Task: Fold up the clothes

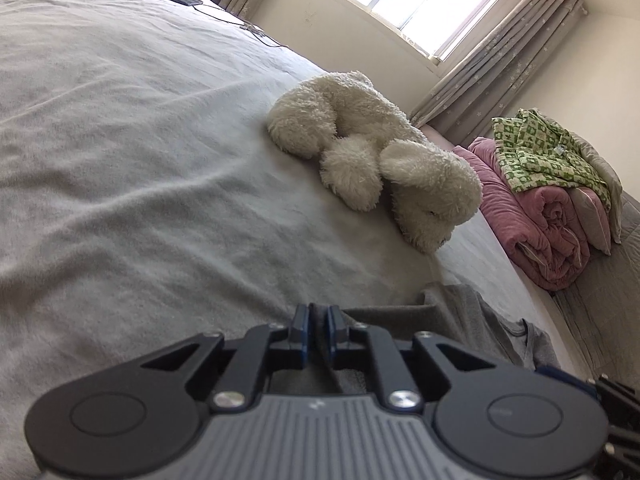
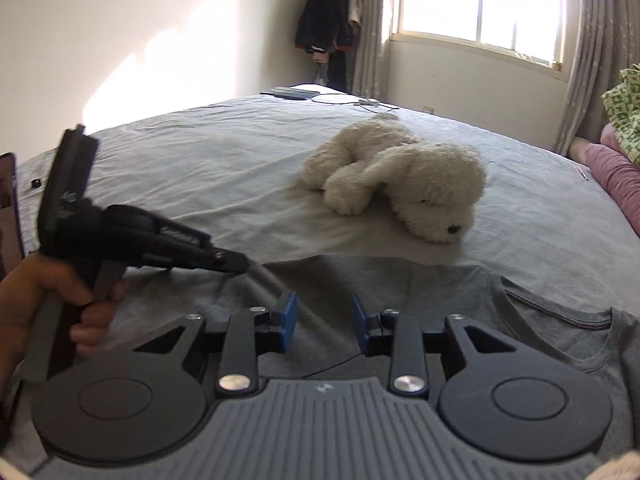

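The left claw (image 1: 318, 334) is pressed together on a fold of the grey T-shirt (image 2: 460, 312), its blue pads pinching a ridge of cloth at the shirt's left side; in the right wrist view its tip meets the fabric where the edge lifts off the bed (image 2: 208, 152). The right claw (image 2: 324, 322) stands apart, its blue pads spread over the middle of the shirt with nothing between them. The shirt lies at the near edge of the bed, neckline toward the right, its far edge running straight across just short of the white plush dog (image 2: 400, 180). The main risk I judge is the thin pinch: only a narrow ridge appears to be caught, so a quick pull could slip the cloth out or drag a single layer and leave the fold crooked. With the right claw gripping nothing, the shirt's body can slide on the loose sheet as the left side moves, bunching both together. The dog sits near the far edge, and a wide sweep might knock it or drape cloth over it. The pink quilt (image 1: 536, 216) and green patterned garment (image 1: 544, 152) far right lie well apart.
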Motion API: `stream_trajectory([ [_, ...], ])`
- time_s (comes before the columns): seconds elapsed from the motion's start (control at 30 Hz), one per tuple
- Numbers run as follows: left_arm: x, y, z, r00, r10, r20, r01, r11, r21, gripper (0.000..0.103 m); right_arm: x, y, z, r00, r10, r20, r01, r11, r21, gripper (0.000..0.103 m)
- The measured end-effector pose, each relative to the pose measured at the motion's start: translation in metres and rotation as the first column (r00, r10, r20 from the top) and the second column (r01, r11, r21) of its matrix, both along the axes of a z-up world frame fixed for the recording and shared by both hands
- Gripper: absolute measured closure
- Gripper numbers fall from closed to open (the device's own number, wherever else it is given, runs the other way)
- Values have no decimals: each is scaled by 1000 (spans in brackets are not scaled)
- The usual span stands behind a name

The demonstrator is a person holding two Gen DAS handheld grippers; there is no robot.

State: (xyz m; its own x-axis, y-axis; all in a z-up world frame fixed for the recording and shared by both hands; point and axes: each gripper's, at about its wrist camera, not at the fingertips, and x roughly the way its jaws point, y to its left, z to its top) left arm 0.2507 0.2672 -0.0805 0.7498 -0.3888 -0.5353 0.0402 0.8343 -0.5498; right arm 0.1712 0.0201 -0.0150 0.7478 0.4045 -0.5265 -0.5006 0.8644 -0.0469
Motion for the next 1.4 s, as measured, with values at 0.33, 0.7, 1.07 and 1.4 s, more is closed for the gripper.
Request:
stream_trajectory([
  [0.33,1,4,-2,1000,-5,-3,5,999,-33,94,-24,68,-21,972,231,-48,-235,966,-104,68],
  [0.7,0,9,0,999,-32,2,32,997,-72,74,18,63,-49,998,54,-33,-59,977,-206,101],
  [1.07,-5,32,9,996,-86,-14,85,993,-88,69,20,27,-12,994,26,-107,-17,996,85,101],
  [1.4,-3,16,6,991,-134,0,134,991,-7,68,6,26,-8,976,149,-158,-131,984,120,99],
])
